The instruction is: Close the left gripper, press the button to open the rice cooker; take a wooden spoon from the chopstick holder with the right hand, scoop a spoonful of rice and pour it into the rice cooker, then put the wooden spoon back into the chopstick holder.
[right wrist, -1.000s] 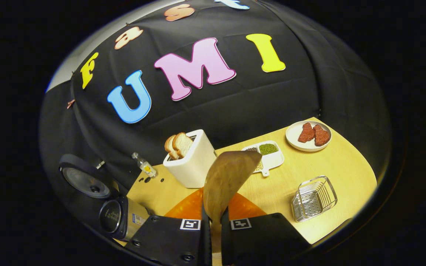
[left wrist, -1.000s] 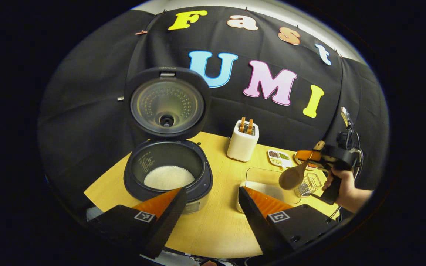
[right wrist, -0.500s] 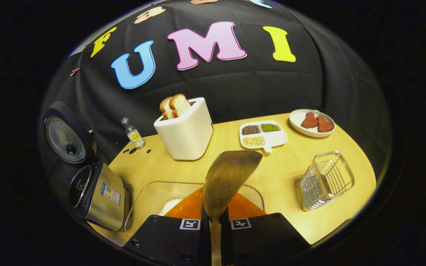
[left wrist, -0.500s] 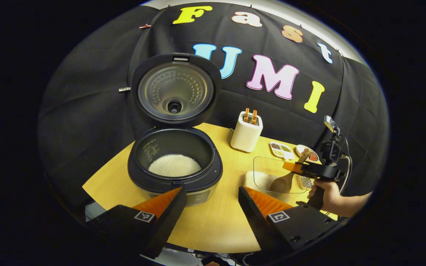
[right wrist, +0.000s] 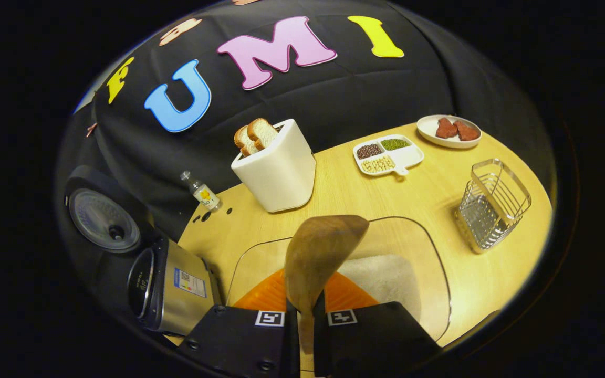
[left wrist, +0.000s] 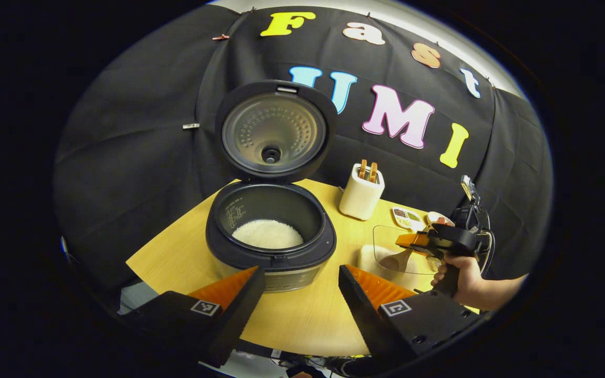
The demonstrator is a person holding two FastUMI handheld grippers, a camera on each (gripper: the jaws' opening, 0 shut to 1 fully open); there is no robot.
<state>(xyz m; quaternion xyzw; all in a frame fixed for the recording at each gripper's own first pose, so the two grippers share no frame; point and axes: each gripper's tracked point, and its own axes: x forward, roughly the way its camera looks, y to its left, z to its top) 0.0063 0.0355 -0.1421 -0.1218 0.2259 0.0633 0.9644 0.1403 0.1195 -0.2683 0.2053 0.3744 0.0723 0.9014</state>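
Right claw (right wrist: 302,315) clamped tight on the wooden spoon (right wrist: 319,257) at the handle, bowl sticking out straight ahead and hanging just over the clear rice container (right wrist: 428,252) below. Rigid, light, smooth-grained wood by the look of it, so no flex expected, though a thin round handle could twist between flat pads once loaded; grip close to the bowl probably steadiest. Loose white grains (right wrist: 386,275) heaped right under the spoon tip, likely to spill off a shallow bowl if tipped. Left claw (left wrist: 302,286) spread apart, holding nothing, hovering over the worktop (left wrist: 302,315) with the rice cooker (left wrist: 271,236) just ahead, lid up, dark pot partly filled. Wire chopstick holder (right wrist: 491,205) off to the right claw's right, glossy metal, open-topped
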